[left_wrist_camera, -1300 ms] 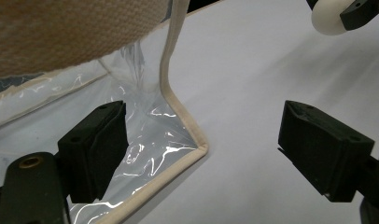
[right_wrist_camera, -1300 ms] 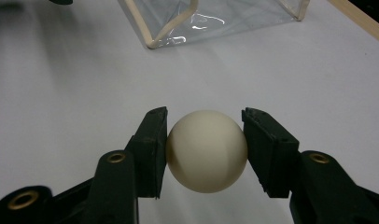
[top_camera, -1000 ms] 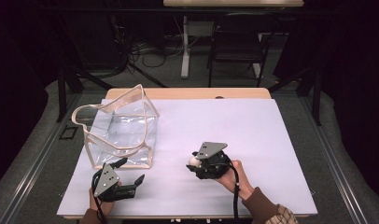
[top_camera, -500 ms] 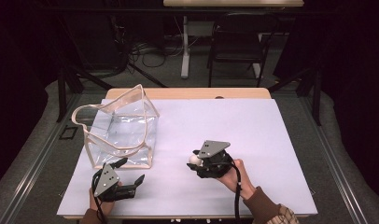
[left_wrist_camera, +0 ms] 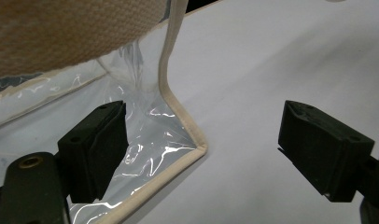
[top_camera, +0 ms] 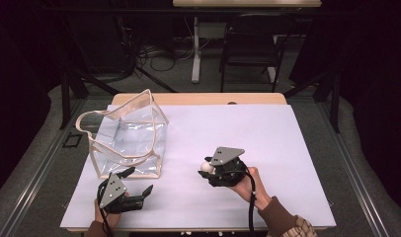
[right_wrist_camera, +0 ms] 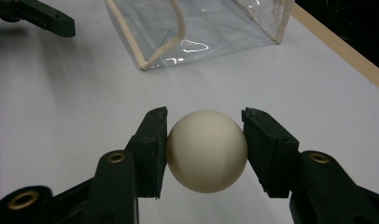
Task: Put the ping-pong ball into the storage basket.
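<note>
Right now the right gripper (right_wrist_camera: 206,149) pinches the cream ball (right_wrist_camera: 207,150) squarely between both pads — the left gripper (left_wrist_camera: 204,144) gapes wide at the clear bag's (top_camera: 127,143) corner.

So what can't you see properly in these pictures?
- Ball: in the right gripper view the right tool covers both its sides, so whether it touches the table can't be told.
- Clear bag: the left gripper view's edge cuts off its top; a blurred strap hides more.
- Left tool: its lower parts run off the left gripper view's bottom edge.
</note>
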The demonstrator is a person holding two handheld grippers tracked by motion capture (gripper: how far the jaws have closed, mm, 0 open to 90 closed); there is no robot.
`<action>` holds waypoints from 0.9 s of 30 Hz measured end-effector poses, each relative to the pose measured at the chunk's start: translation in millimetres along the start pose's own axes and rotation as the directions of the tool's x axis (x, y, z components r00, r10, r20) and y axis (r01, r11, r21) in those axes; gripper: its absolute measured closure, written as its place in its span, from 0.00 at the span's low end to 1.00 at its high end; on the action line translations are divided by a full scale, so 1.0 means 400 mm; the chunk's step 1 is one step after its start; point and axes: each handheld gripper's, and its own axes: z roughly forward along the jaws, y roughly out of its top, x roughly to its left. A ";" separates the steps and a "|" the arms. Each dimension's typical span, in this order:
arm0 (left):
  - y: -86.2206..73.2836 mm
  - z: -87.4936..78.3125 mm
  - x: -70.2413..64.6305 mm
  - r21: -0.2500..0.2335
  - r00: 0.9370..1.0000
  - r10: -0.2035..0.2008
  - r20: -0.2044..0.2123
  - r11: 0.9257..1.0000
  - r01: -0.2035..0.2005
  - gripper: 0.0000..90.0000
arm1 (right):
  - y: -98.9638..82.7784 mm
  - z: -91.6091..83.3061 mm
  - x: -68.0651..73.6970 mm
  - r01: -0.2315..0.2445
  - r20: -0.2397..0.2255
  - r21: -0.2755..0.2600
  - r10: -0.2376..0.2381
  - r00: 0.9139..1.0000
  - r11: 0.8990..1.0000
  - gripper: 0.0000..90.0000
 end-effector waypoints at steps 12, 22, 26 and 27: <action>0.000 0.000 0.000 0.000 1.000 0.000 0.000 1.000 0.000 0.18 | 0.006 -0.001 -0.011 -0.004 0.011 -0.004 0.004 1.000 1.000 0.57; 0.000 0.000 0.000 0.002 1.000 0.002 0.001 1.000 -0.002 0.18 | 0.019 -0.002 -0.020 0.000 0.018 -0.014 0.000 1.000 1.000 0.57; 0.000 0.001 0.000 0.003 1.000 0.004 0.004 1.000 -0.004 0.18 | 0.027 -0.002 -0.025 -0.006 0.009 -0.020 0.007 1.000 1.000 0.57; 0.000 0.001 0.000 0.002 1.000 0.004 0.004 1.000 -0.004 0.18 | 0.029 -0.003 -0.027 -0.003 0.011 -0.019 0.003 1.000 1.000 0.57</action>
